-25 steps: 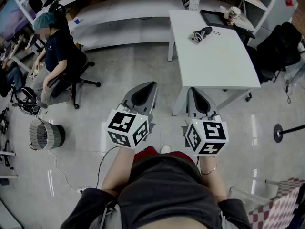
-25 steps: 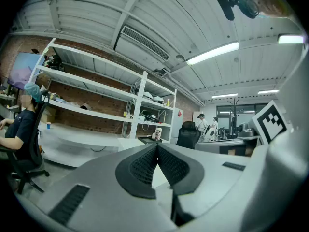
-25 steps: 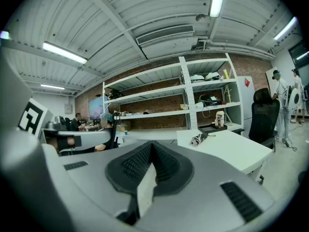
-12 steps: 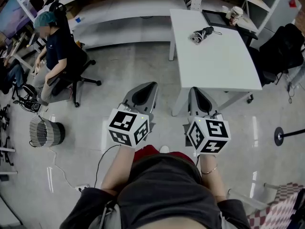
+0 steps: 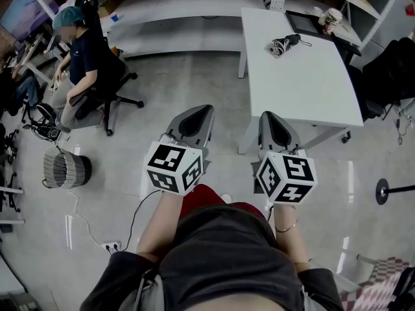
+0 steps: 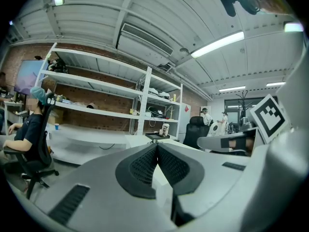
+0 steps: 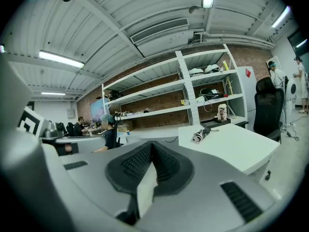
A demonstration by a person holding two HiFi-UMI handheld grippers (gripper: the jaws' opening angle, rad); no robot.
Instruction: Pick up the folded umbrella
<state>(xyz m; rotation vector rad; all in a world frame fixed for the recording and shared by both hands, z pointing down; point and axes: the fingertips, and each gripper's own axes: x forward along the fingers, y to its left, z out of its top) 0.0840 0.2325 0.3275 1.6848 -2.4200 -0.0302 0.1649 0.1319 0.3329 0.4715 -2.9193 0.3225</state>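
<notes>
White table [image 5: 305, 83] stands on the far right of the grey floor, and the folded umbrella [image 5: 285, 44] lies on its far end, a dark bundle with its handle pointing to the right. A cup [image 5: 332, 18] sits further off near the table's far right corner, beside a dark flat slab [image 5: 303, 23] whose nature I cannot make out.

Both grippers hang in the air on the near side of the table, well apart from the umbrella and pointing roughly level toward the far side. The left gripper [image 5: 205, 110] is over open floor to the left of the table; its own view shows its jaws pressed together at the tips [image 6: 157, 146] with nothing between them. The right gripper [image 5: 270, 116] is just beside the table's near left corner; in its own view the jaws are likewise together and empty [image 7: 152, 144], and the umbrella [image 7: 200, 135] shows beyond them on the table top [image 7: 231, 144], a little to the right.

At the far left a person [image 5: 81, 54] sits on an office chair [image 5: 104, 99]. Nearer, on the left, a wire basket [image 5: 65, 168] stands on the floor.
</notes>
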